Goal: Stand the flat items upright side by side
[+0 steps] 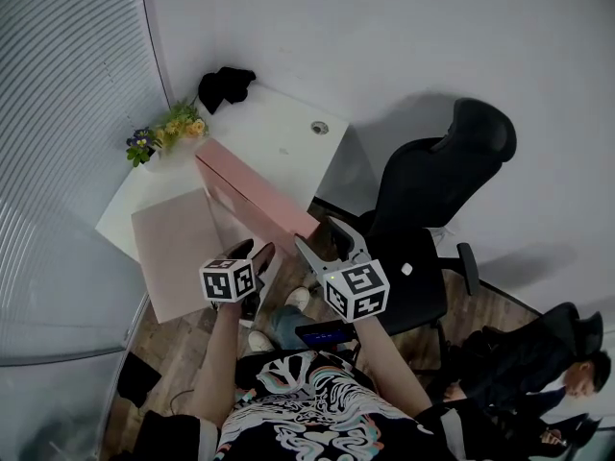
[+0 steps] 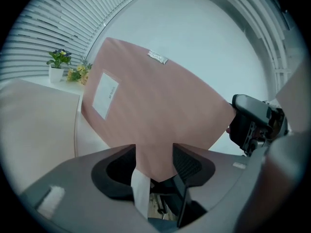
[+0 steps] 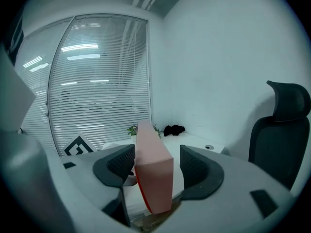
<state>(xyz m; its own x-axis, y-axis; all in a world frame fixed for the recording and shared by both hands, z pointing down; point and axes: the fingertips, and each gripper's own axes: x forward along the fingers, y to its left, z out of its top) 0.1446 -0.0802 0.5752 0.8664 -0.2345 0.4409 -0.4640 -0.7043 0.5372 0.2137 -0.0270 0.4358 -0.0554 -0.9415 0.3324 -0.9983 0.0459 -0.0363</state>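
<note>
A thick pink flat box [image 1: 248, 192] stands on its long edge across the white table [image 1: 288, 128]. A second flat item, beige [image 1: 178, 248], lies flat to its left. My right gripper [image 1: 327, 243] straddles the box's near end [image 3: 154, 178]. Its jaws are open, with a sliver of table showing beside the right pad. My left gripper [image 1: 258, 255] sits just left of that same end, facing the box's broad labelled side [image 2: 155, 110]. A corner of the box reaches down between its open jaws. The right gripper [image 2: 252, 123] shows at that view's right.
A flower pot [image 1: 163, 137] and a black bundle [image 1: 226, 86] sit at the table's far corner. A black office chair [image 1: 432, 190] stands to the right of the table. Window blinds [image 1: 67, 113] run along the left. A person sits low at the right [image 1: 538, 373].
</note>
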